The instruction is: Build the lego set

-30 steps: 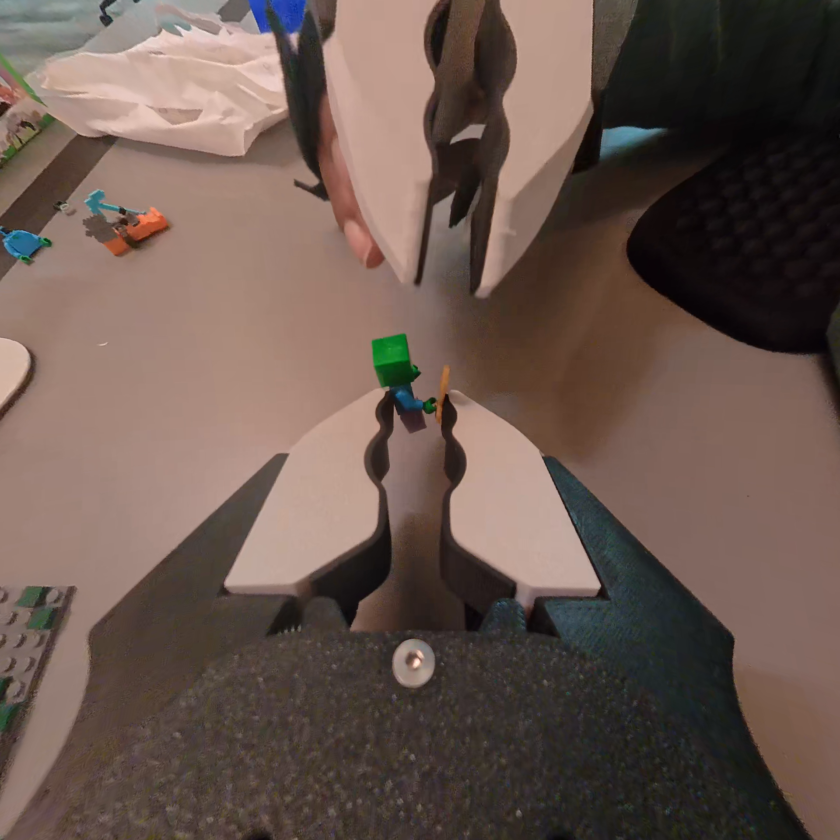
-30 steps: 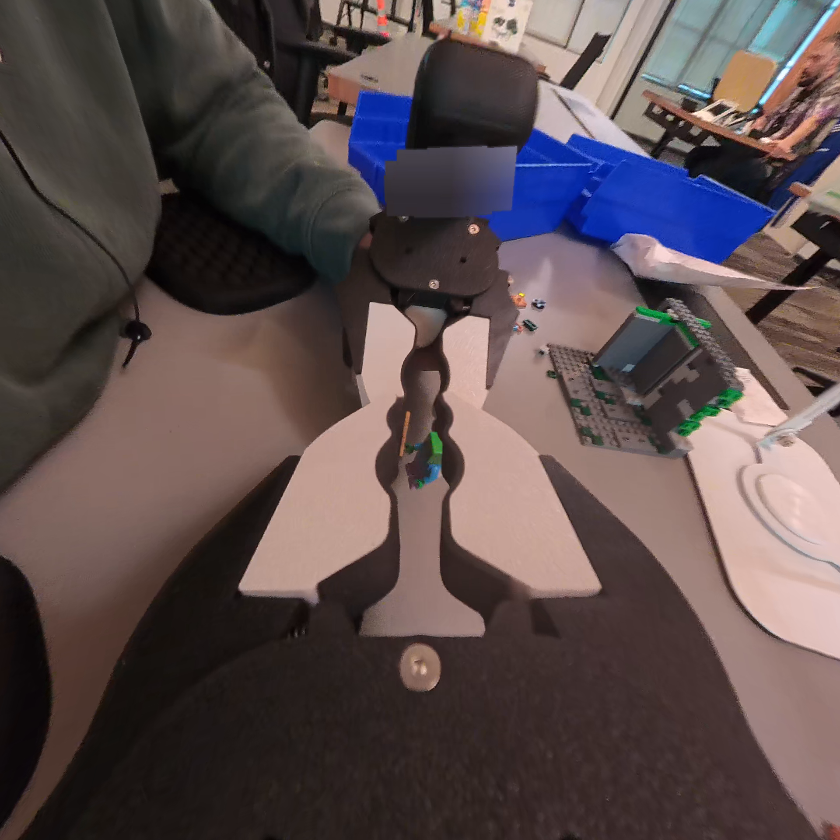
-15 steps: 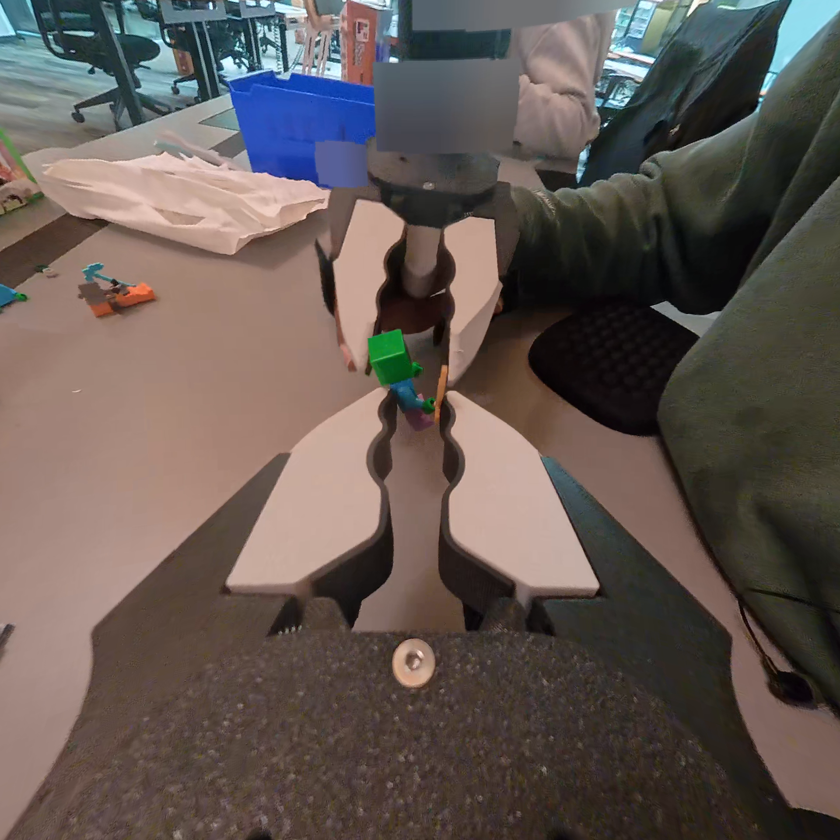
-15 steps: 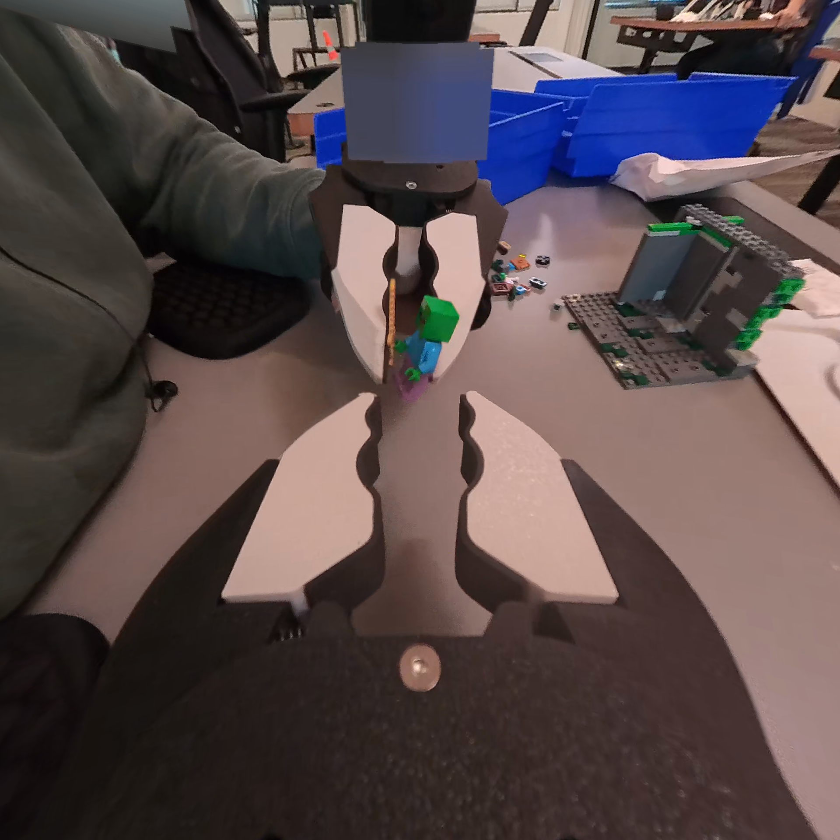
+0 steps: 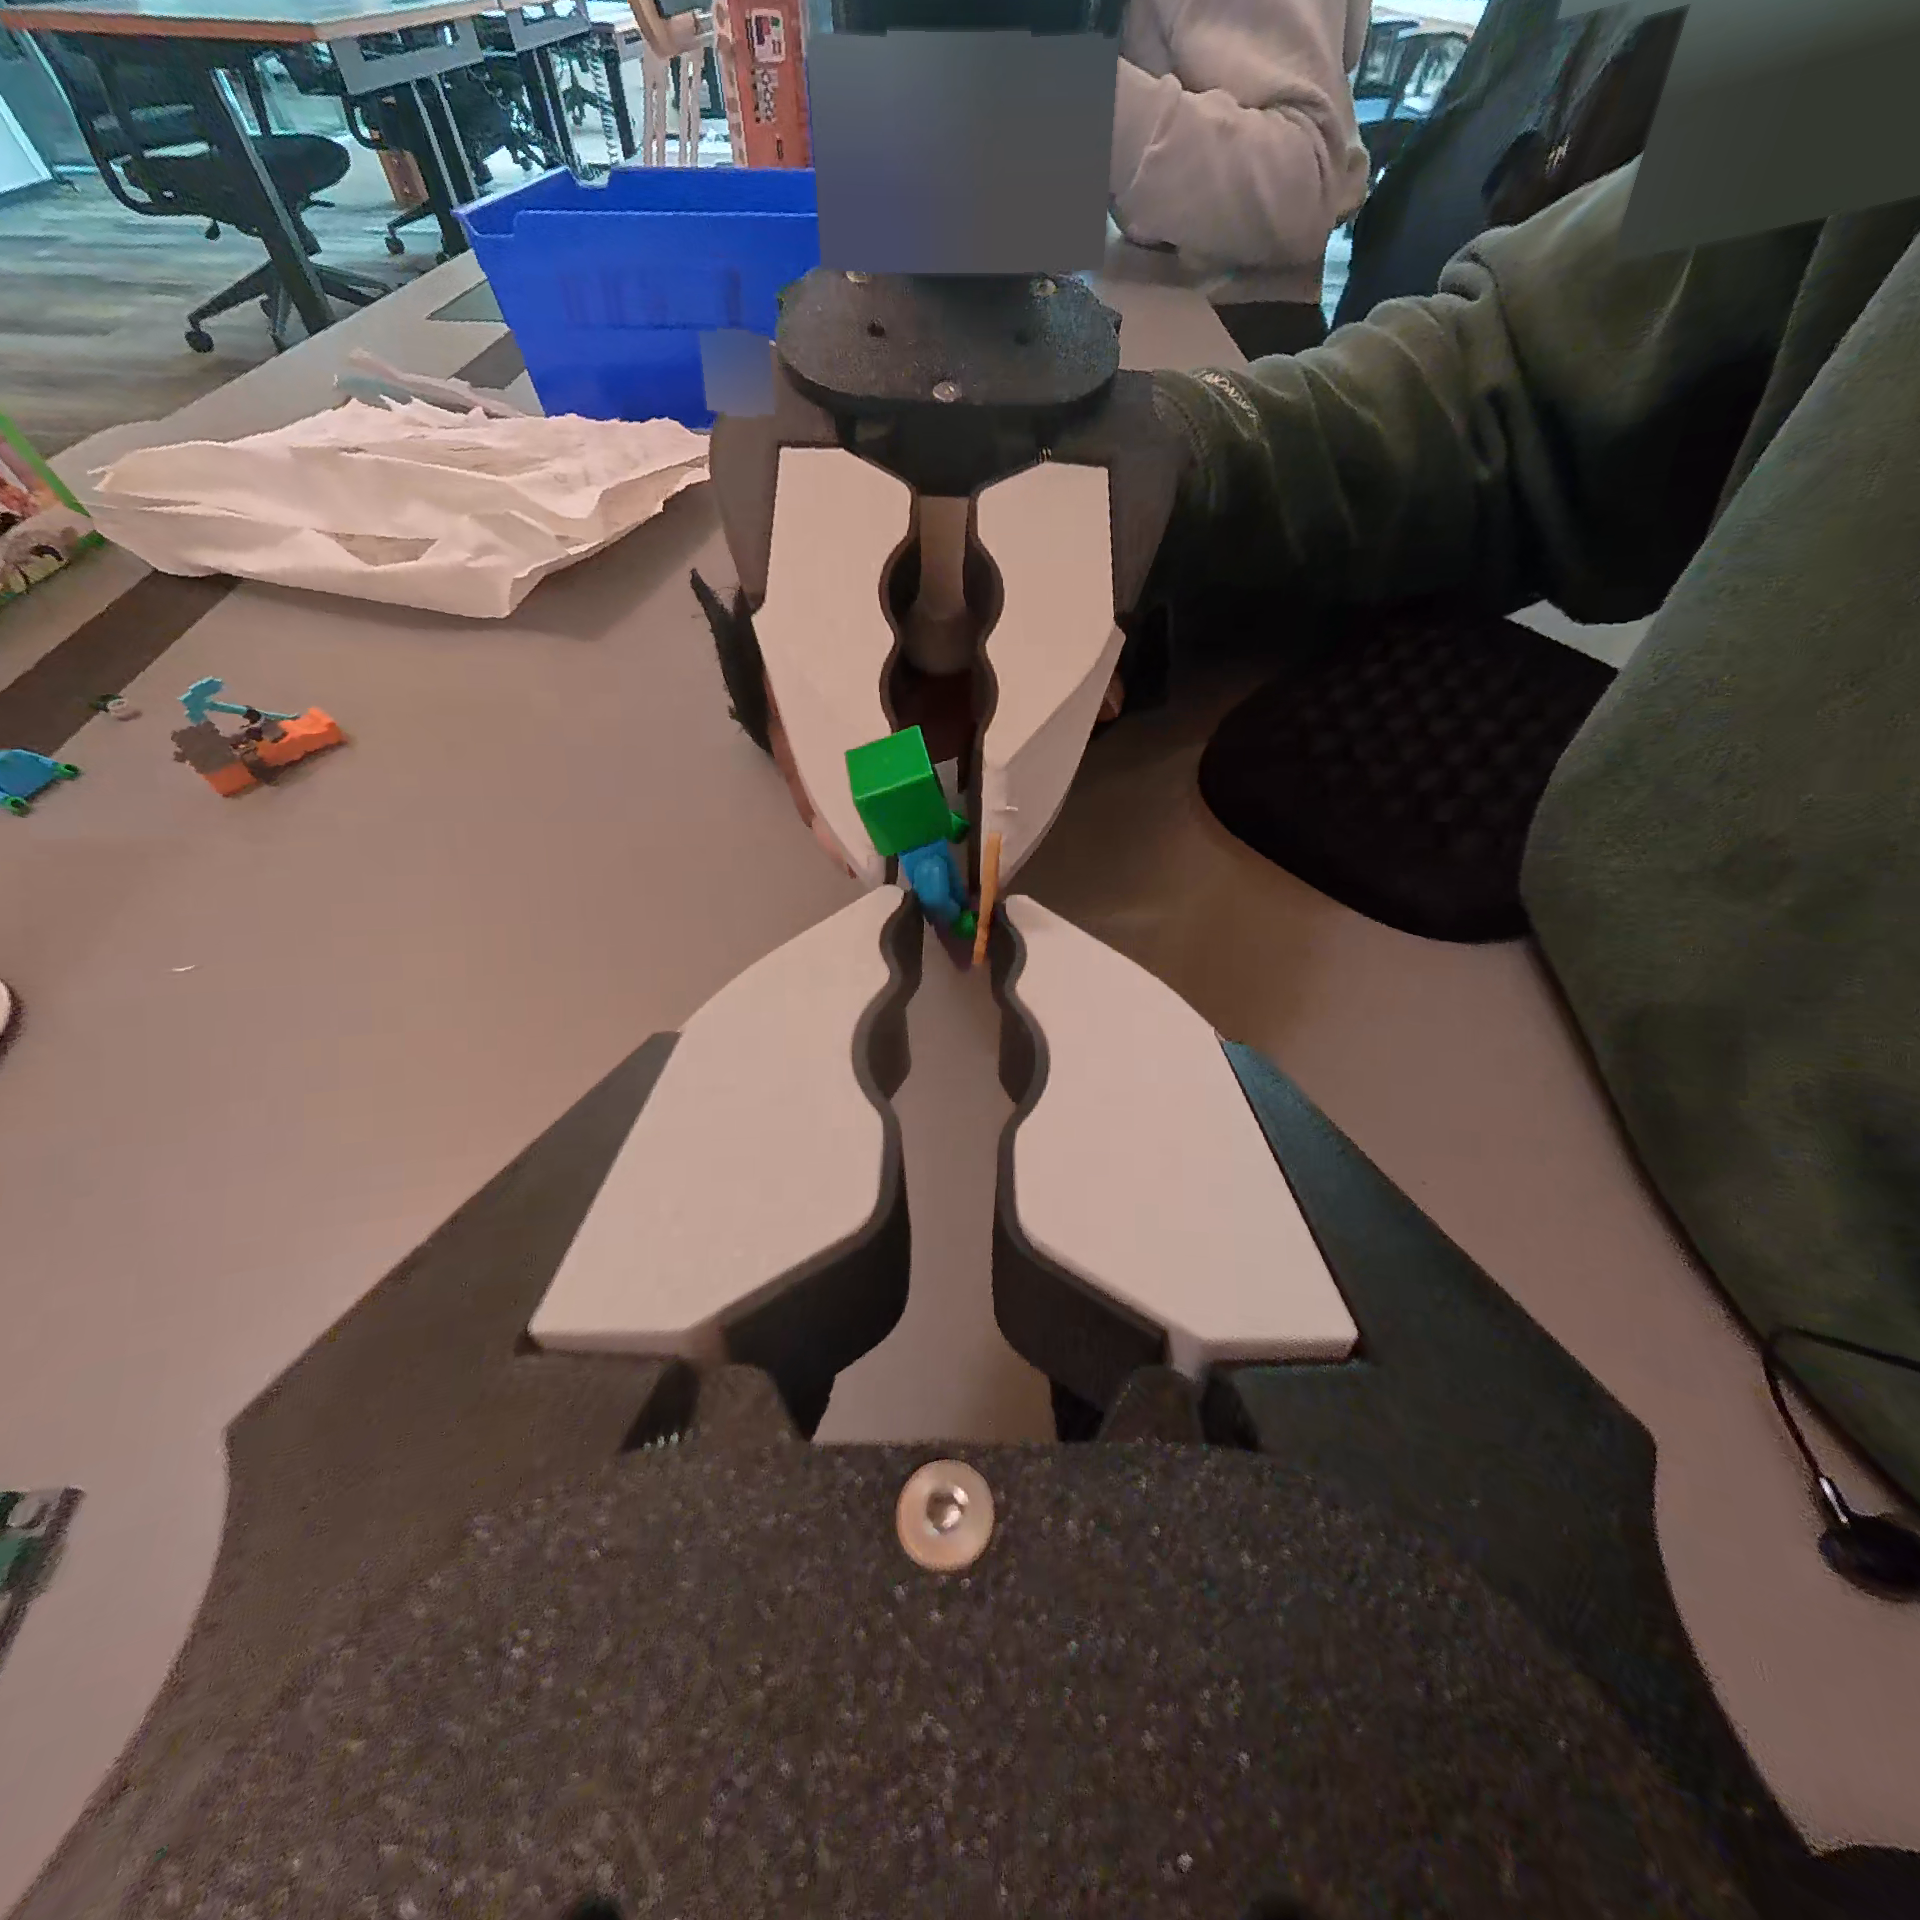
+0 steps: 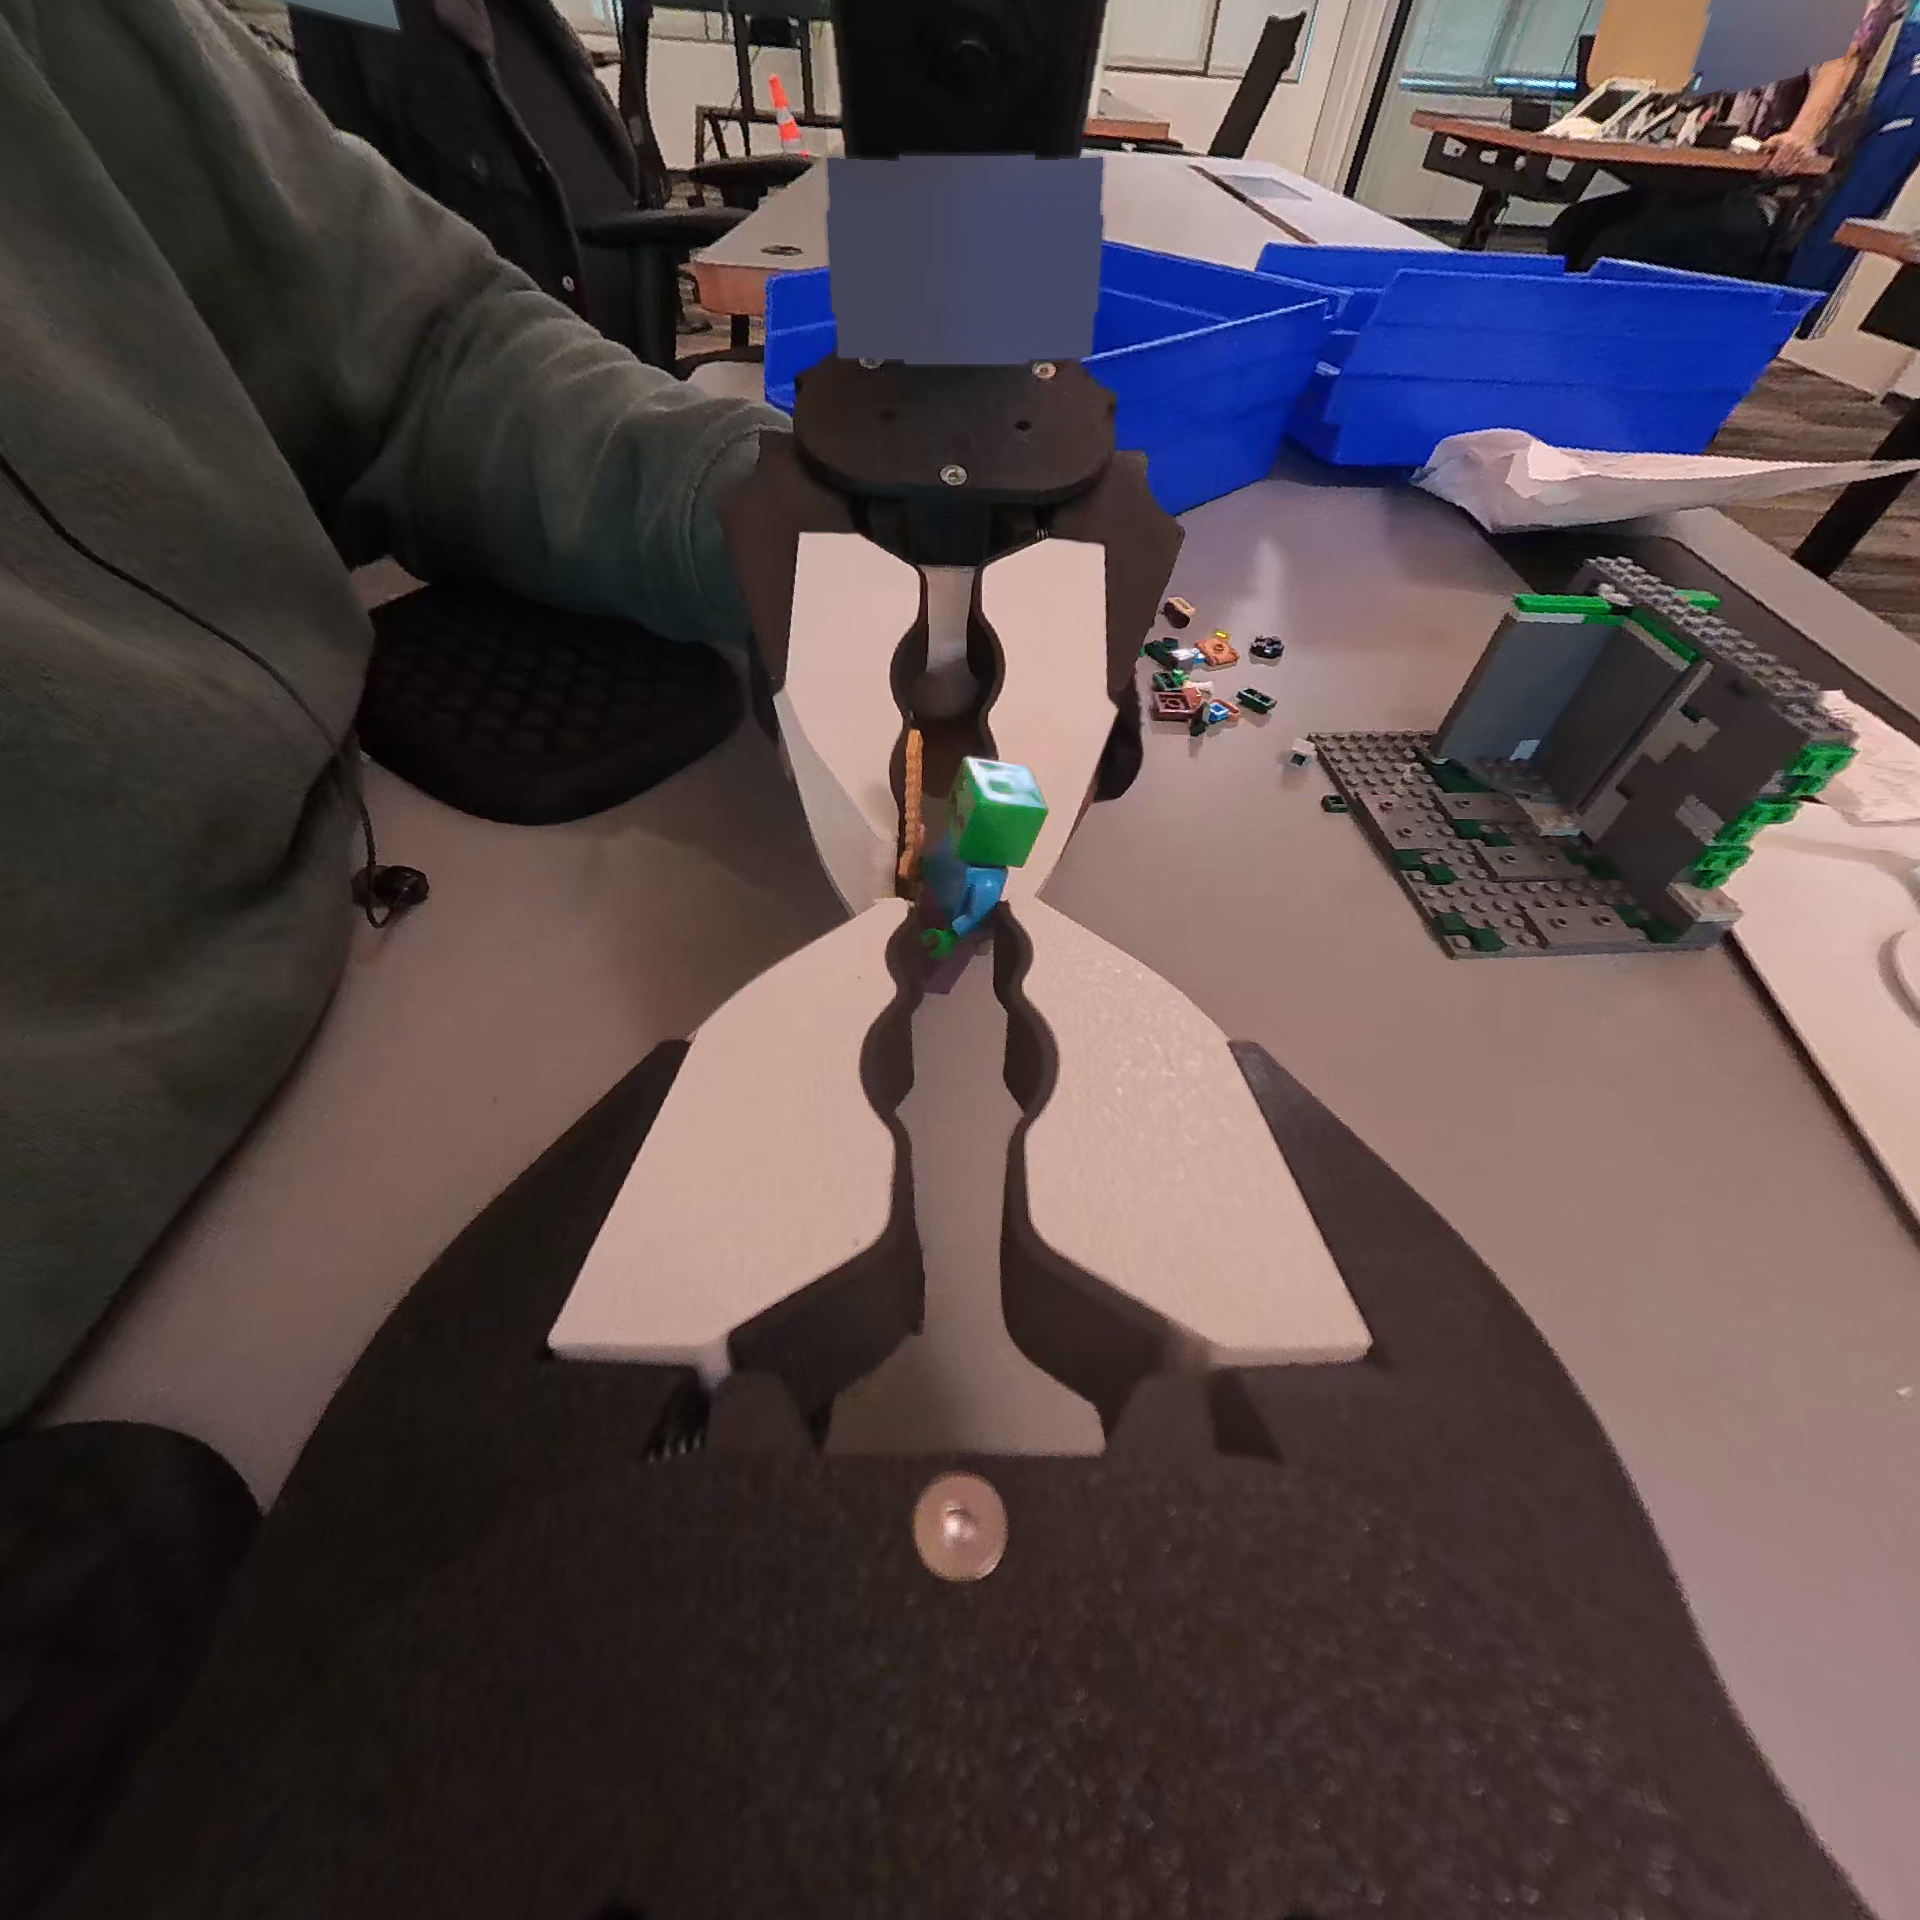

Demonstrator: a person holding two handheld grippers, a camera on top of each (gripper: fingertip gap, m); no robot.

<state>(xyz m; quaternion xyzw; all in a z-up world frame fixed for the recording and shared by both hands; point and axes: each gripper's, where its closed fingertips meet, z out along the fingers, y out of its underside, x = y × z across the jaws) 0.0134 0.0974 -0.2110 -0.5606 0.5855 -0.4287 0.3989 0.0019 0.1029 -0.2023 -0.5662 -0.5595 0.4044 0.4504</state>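
**Two grippers tip to tip on one small figure**

Left wrist view. The left gripper [image 5: 951, 914], white-faced fingers on a black textured body, pinches the lower end of one small lego figure with a green cube head and blue torso [image 5: 914, 821]; the figure's legs sit between the fingertips, head tilted up and left. One thin orange stick [image 5: 989, 894] stands upright just beside the figure's hand. The right gripper [image 5: 925, 852] faces in from the far side, tips nearly meeting the left's; from here I cannot tell whether it grips anything. On the grey tabletop [image 5: 416, 987]: one crumpled white plastic bag [image 5: 384, 509], one blue plastic bin [image 5: 655, 281], one small orange-and-grey lego cluster with a light-blue tool [image 5: 255, 732], one flat light-blue piece [image 5: 26, 774] at the left edge.

Right wrist view. Same figure [image 6: 982, 842], held up between both sets of tips, above the table. The right gripper [image 6: 951, 935] is narrowed around the figure's legs, though the contact is too small to confirm. The left gripper [image 6: 940, 883] stands opposite, the orange stick [image 6: 912, 810] against its finger. To the right: one grey-and-green lego building on a studded baseplate [image 6: 1600, 769], one scatter of loose small bricks [image 6: 1205, 675], several blue bins [image 6: 1538, 364]. A green sleeve [image 6: 416, 416] reaches in from the left.
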